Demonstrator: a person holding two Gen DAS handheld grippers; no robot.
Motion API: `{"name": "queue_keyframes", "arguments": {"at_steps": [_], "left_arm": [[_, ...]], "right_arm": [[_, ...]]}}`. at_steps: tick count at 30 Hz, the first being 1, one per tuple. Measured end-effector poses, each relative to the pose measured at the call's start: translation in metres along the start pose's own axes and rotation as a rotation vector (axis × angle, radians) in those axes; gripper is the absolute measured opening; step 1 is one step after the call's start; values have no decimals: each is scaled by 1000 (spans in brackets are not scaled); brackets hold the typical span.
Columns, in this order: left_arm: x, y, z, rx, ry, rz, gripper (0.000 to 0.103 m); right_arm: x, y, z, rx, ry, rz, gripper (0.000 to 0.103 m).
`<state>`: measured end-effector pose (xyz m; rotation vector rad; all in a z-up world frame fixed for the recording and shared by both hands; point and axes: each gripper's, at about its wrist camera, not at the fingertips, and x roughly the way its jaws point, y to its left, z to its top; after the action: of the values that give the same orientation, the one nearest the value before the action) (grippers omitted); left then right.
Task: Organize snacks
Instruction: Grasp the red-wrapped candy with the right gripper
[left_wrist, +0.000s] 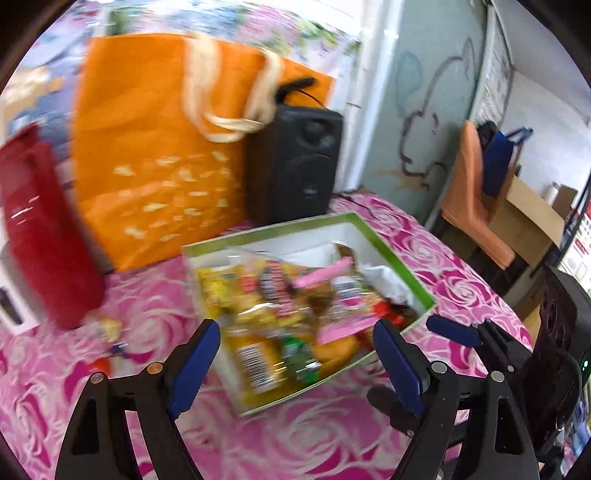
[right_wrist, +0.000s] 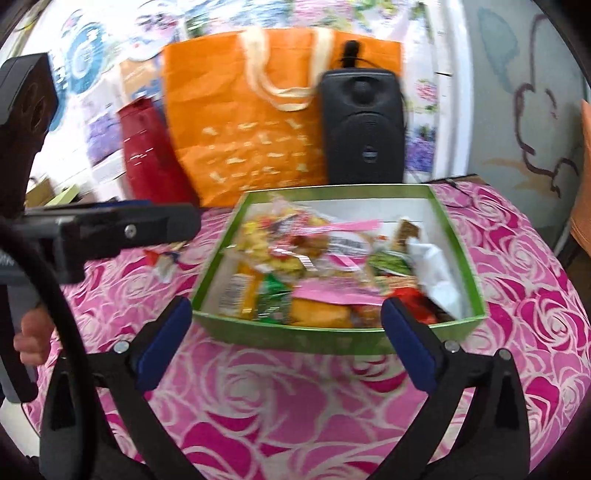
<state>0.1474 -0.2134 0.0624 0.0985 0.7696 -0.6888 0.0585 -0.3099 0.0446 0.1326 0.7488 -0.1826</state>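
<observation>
— Two grippers over one crowded bench (right_wrist: 295, 406); what stands around the box?

— Behind it, along the wall: an orange tote bag (right_wrist: 258, 122) with cream handles, a red bag (right_wrist: 147, 155) leaning at its left, and a black speaker (right_wrist: 362, 129) on the right, just beyond the box's far rim. A few loose wrapped sweets (right_wrist: 166, 262) lie on the pink rose-print cloth left of the box. Nothing sits between either pair of jaws and the box.

— And the snacks?

— Heaped inside a shallow green box (right_wrist: 332, 334) with a white interior, standing on the bench. Yellow, green, pink and red packets (right_wrist: 295, 280) overlap one another; motion blur hides their labels.

— Where is it relative to the jaws?

— The right gripper (right_wrist: 288, 328) has its jaws spread wide, holding nothing, with the near wall of the box directly ahead between the blue pads (right_wrist: 162, 343). The left gripper (left_wrist: 295, 358) is likewise released and empty; the box's near corner lies between its fingers in the left wrist view. In the right wrist view it reaches in from the left, beside the box's left wall, with a hand (right_wrist: 31, 336) on its grip.

— Which way does the box run?

— Seen from the right gripper, the long sides run left to right, square-on; from the left one it sits skewed, a corner pointing at the camera.
</observation>
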Motion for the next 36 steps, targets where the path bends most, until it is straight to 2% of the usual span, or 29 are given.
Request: {"name": "queue_keyframes", "arguments": {"at_steps": [10, 12, 14, 19, 22, 28, 32, 34, 36], "left_arm": [[-46, 98, -38, -144, -9, 158, 87], [-52, 122, -47, -181, 0, 204, 87], [-56, 142, -53, -215, 4, 237, 87], [-65, 183, -62, -292, 4, 278, 87], [-69, 203, -65, -327, -5, 292, 87], [-68, 233, -69, -382, -10, 285, 87], [-62, 242, -70, -383, -8, 283, 87], [-57, 246, -70, -387, -3, 270, 87], [-51, 248, -68, -388, 7, 262, 86]], "right_arm": [[23, 106, -2, -195, -8, 121, 102], [30, 125, -3, -223, -2, 177, 102], [40, 141, -3, -246, 18, 228, 102], [82, 180, -8, -341, 123, 215, 102], [106, 181, -6, -298, 151, 259, 102], [154, 178, 7, -198, 180, 255, 101], [191, 173, 17, -112, 221, 247, 79], [205, 174, 18, -119, 234, 221, 74], [220, 174, 16, -115, 264, 217, 53]]}}
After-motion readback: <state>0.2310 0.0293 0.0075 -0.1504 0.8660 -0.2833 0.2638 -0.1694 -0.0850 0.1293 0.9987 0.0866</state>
